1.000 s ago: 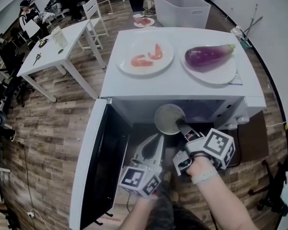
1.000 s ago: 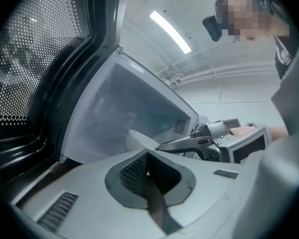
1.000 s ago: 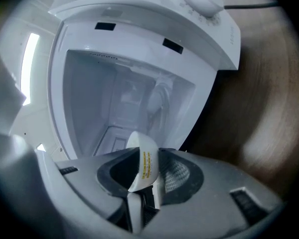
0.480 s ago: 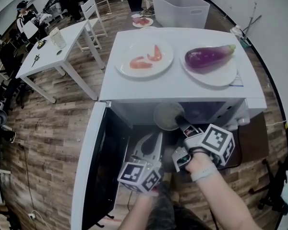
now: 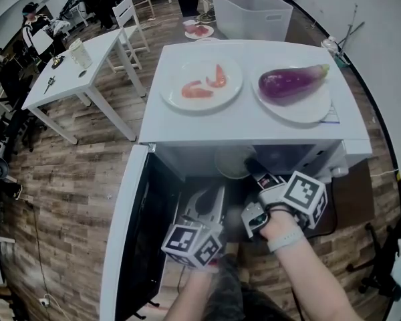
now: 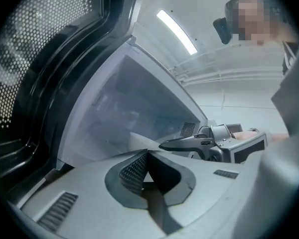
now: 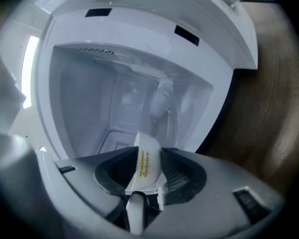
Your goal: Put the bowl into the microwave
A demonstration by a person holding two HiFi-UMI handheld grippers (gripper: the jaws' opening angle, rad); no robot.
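A pale round bowl (image 5: 232, 162) sits in the mouth of the white microwave (image 5: 247, 122), half hidden under its top edge. My right gripper (image 5: 252, 168) reaches in at the bowl's right rim. In the right gripper view the rim (image 7: 147, 164) stands between the jaws of the right gripper (image 7: 145, 159); the jaws are opening, and a dark gap shows on the left side. The microwave cavity (image 7: 114, 98) lies ahead. My left gripper (image 5: 214, 196) hangs lower, in front of the opening, shut and holding nothing (image 6: 147, 158).
The microwave door (image 5: 130, 233) is swung open to the left. On top of the microwave are a plate with red food pieces (image 5: 202, 82) and an eggplant (image 5: 291, 82) on a second plate. A white bin (image 5: 254, 12) and white tables (image 5: 73, 69) stand behind.
The right gripper has carried the bowl further into the microwave, so more of it is hidden under the top edge. The left gripper has barely moved.
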